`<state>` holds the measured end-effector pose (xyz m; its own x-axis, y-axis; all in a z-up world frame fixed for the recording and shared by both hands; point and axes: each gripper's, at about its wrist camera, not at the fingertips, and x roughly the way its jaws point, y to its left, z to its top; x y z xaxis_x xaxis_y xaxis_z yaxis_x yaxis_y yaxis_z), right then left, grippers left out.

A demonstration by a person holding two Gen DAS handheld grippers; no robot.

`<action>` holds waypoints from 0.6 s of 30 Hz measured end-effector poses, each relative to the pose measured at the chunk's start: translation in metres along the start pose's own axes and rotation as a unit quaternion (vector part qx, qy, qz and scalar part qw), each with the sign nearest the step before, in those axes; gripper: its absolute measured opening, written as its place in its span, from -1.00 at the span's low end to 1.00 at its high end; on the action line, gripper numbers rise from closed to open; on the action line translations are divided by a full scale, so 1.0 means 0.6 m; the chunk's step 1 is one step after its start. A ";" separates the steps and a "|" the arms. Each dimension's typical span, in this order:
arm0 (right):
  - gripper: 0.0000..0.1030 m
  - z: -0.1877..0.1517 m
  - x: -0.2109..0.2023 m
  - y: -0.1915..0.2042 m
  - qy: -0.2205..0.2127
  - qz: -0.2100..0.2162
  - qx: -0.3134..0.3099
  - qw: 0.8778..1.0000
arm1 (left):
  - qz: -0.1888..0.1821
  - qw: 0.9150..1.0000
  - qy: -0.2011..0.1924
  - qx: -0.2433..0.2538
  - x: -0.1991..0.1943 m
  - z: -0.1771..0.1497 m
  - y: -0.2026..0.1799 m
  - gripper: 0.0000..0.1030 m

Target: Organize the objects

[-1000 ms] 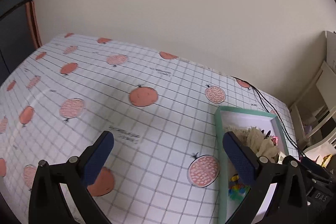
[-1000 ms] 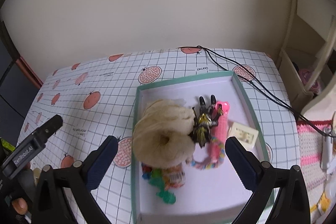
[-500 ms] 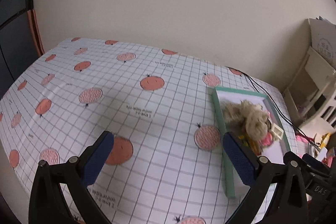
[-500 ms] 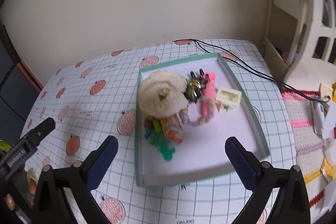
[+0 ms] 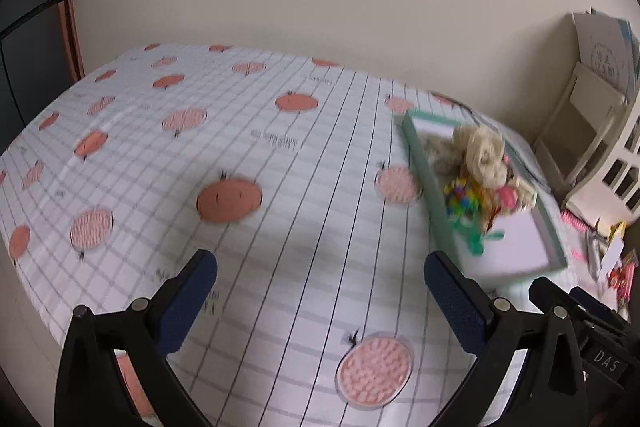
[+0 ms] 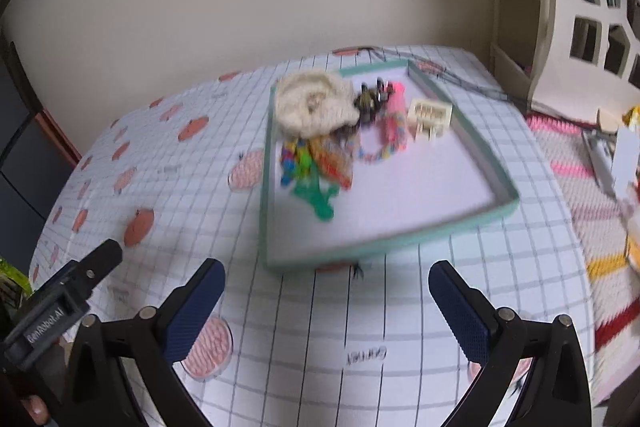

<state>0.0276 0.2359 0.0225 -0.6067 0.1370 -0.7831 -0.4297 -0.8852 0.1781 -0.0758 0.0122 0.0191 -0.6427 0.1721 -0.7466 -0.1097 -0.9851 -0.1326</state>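
Observation:
A green-rimmed tray (image 6: pixel 386 245) sits on the table and holds a fluffy cream scrunchie (image 6: pixel 314 103), a black and gold clip (image 6: pixel 370 99), a pink beaded band (image 6: pixel 394 125), a small white box (image 6: pixel 430 117), colourful small items (image 6: pixel 300 159) and a green piece (image 6: pixel 316 197). The tray also shows at the right in the left wrist view (image 5: pixel 436 203). My right gripper (image 6: pixel 326 303) is open and empty, in front of the tray's near edge. My left gripper (image 5: pixel 320 295) is open and empty over the tablecloth, left of the tray.
The table has a white grid cloth with orange fruit prints (image 5: pixel 228 199). A black cable (image 6: pixel 460 79) runs behind the tray. A white shelf unit (image 6: pixel 568 11) stands at the right, with a striped knitted mat (image 6: pixel 592 195) and clutter beside it. The wall is behind the table.
Both grippers have pulled back and away from the tray, which now looks smaller and farther off. Both stay open and empty. The tray's contents have not moved.

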 end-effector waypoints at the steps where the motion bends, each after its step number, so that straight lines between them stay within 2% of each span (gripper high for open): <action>1: 1.00 -0.010 0.002 0.000 0.002 -0.001 0.000 1.000 | 0.006 1.000 0.006 0.006 0.004 -0.013 0.001 1.00; 10: 1.00 -0.083 0.034 -0.005 0.024 -0.020 0.000 1.000 | 0.021 0.999 0.033 0.007 0.026 -0.091 0.021 1.00; 18: 1.00 -0.108 0.058 -0.006 0.036 -0.062 -0.025 0.997 | 0.033 0.998 0.056 0.005 0.054 -0.115 0.033 1.00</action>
<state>0.0512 0.2149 -0.0437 -0.5005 0.2165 -0.8382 -0.4636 -0.8847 0.0484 -0.0462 -0.0016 -0.0526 -0.5603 0.1054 -0.8215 -0.0780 -0.9942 -0.0744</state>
